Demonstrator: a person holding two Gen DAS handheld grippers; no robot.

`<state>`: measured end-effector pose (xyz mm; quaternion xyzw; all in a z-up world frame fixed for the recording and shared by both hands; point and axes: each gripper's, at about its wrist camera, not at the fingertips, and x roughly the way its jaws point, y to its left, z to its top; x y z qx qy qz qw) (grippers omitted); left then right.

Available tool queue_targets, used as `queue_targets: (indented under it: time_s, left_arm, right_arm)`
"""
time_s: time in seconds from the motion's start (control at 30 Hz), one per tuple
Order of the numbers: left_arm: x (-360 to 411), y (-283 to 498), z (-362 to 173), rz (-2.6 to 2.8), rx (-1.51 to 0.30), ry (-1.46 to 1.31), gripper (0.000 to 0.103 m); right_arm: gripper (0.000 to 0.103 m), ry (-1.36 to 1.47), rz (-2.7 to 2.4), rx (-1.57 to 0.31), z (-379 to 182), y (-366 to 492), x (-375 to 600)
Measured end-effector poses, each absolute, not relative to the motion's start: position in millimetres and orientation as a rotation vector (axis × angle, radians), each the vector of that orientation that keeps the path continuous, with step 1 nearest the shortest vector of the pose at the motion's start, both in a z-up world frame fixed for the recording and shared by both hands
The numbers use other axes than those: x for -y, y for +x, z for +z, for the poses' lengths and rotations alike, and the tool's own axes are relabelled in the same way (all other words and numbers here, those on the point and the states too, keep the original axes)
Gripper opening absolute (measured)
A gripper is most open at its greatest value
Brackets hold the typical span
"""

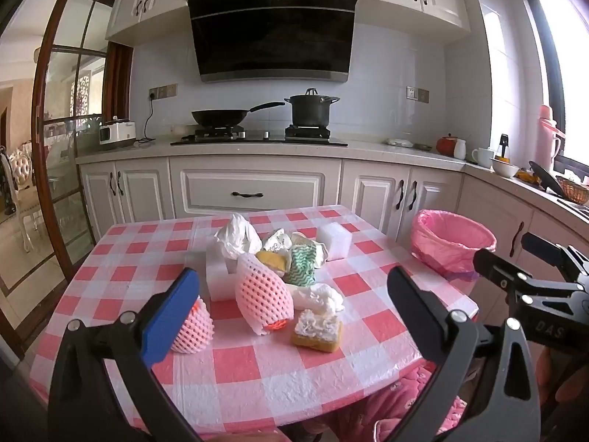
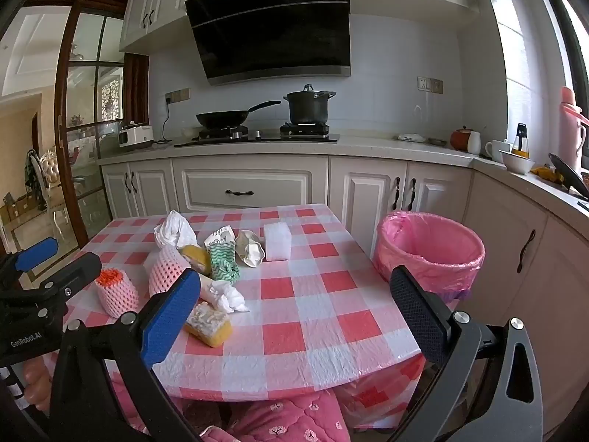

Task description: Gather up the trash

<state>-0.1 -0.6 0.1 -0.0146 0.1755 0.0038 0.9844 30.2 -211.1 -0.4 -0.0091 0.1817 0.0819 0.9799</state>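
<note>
Two grippers: left gripper (image 1: 291,294) and right gripper (image 2: 294,302), both spread, empty.
Sponge (image 1: 317,331): left's 12 o'clock, nearer.
Bin (image 2: 430,250): right's 2 o'clock, off desk (image 2: 313,331).

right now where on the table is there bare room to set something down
Free: the cloth on the bin side, right of the white block, and the near edge in front of the sponge. The far left corner is bare too. Crowded: the middle-left, around the foam nets and tissues.
</note>
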Motion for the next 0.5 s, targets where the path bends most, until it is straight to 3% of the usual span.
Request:
queue_targets:
  time_s: [0.5]
  left_arm:
    - [0.6,-0.2,0.1,0.007,-0.351,-0.029,0.099]
  right_arm:
    - [0.096,-0.015,0.165,-0.369,0.1,31.0,212.2]
